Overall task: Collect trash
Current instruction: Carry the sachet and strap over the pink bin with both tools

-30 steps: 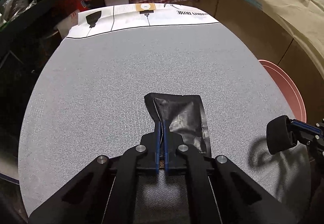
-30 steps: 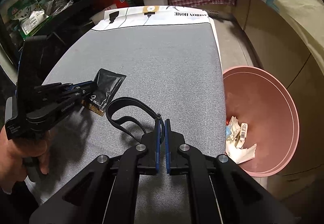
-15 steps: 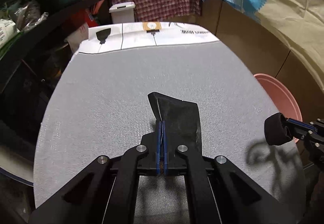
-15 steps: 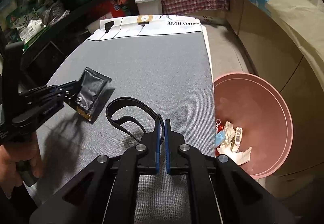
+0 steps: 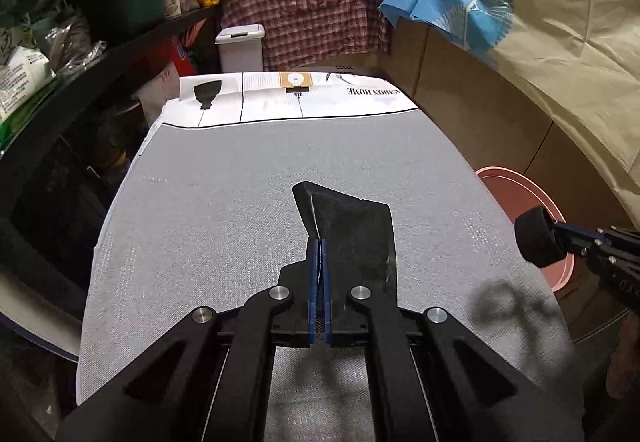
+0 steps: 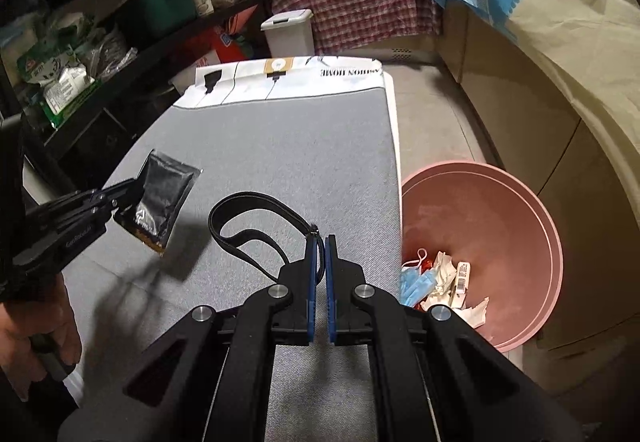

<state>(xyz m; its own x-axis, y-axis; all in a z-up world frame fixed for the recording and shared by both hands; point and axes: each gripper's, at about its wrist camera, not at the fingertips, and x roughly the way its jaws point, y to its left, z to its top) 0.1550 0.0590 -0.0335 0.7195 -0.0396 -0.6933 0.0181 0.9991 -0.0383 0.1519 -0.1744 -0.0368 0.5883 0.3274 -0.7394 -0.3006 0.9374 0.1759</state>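
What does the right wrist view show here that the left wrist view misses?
Right wrist only: the black strap pinched in the right gripper, and trash inside the pink bin. Left wrist only: the right gripper's round black end. Both: the black pouch held off the grey table by the left gripper, and the bin.

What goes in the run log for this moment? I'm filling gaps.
left tongs: shut on black packet, lifted | right tongs: shut on black strap | pink bin: beside table, holds trash
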